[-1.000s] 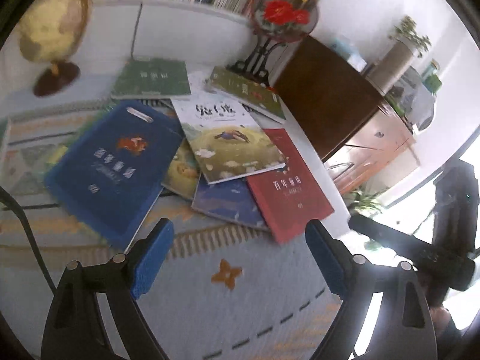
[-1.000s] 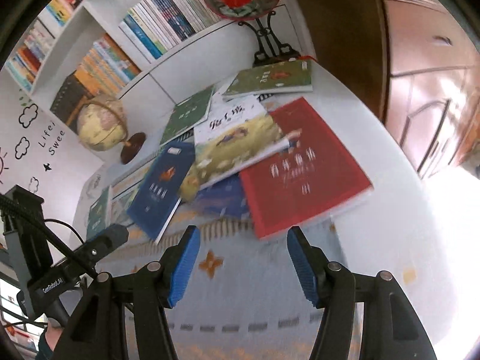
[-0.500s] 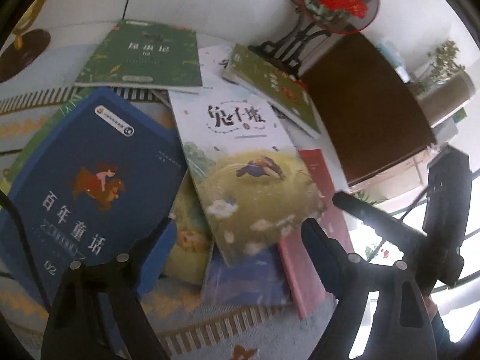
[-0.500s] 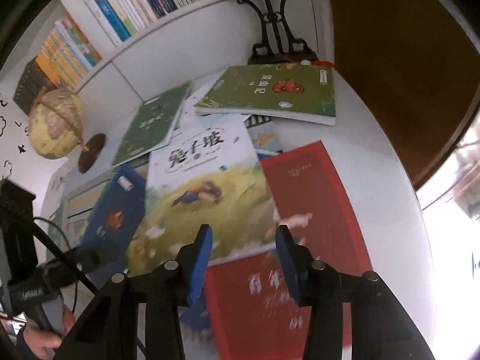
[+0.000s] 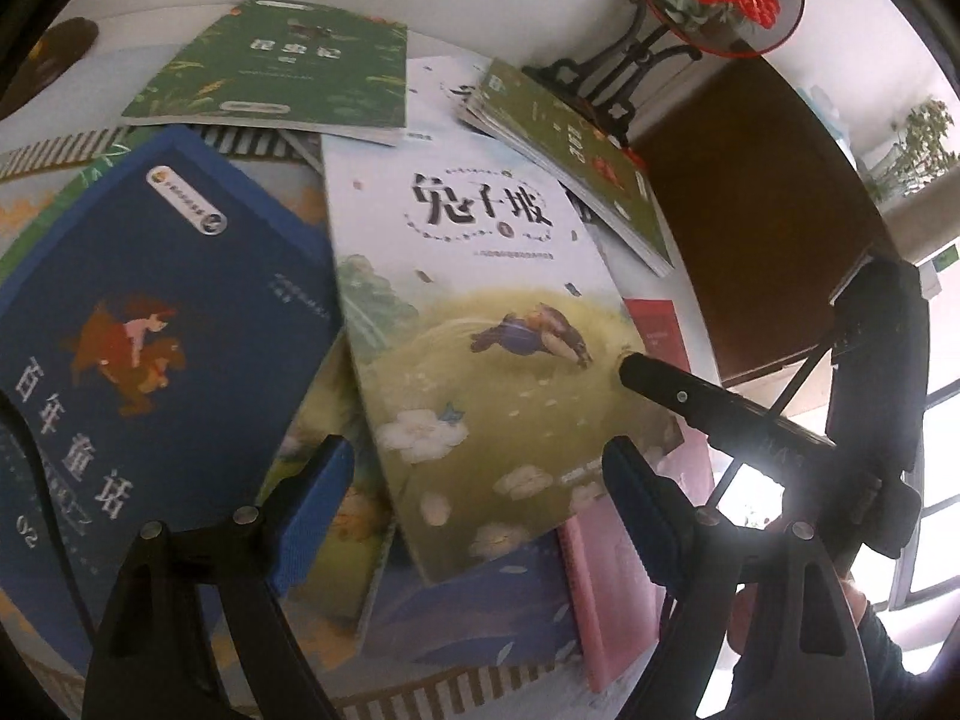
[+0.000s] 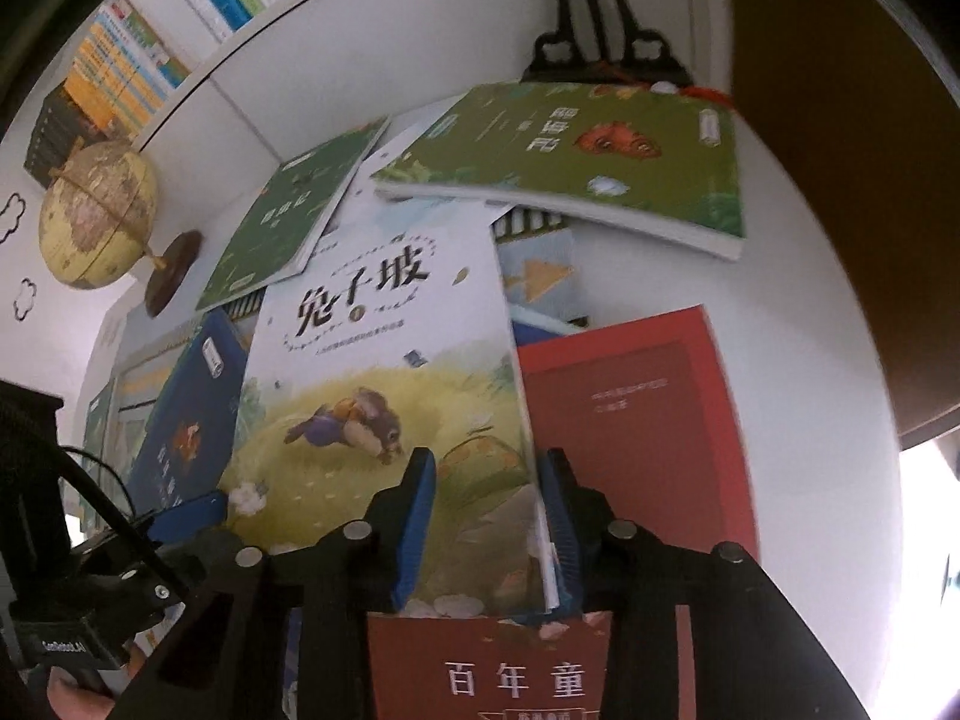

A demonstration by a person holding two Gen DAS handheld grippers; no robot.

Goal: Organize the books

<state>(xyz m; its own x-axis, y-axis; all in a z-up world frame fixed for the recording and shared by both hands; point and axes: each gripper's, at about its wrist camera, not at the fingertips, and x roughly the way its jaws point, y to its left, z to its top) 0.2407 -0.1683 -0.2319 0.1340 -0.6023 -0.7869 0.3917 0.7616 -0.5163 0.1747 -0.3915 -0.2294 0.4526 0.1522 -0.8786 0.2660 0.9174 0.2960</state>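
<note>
Several books lie scattered on a white table. A white and yellow picture book (image 5: pixel 480 324) (image 6: pixel 384 372) lies on top in the middle. My right gripper (image 6: pixel 489 516) has its blue pads on either side of this book's near right corner, jaws narrowed but not clearly clamped. My left gripper (image 5: pixel 480 498) is open, its pads straddling the same book's near edge. A dark blue book (image 5: pixel 150 324) (image 6: pixel 180 420) lies to the left, a red book (image 6: pixel 636 432) (image 5: pixel 660 330) to the right, and two green books (image 5: pixel 282 66) (image 6: pixel 576 150) lie behind.
A globe (image 6: pixel 99 222) stands at the back left. A black ornamental stand (image 5: pixel 606 78) with a round flower panel is at the back. A dark wooden cabinet (image 5: pixel 756 228) borders the table on the right. A patterned mat (image 5: pixel 420 684) lies under the books.
Both grippers have moved forward and down onto the picture book. The right gripper's jaws have narrowed around its near right corner. The left gripper stays wide open.
</note>
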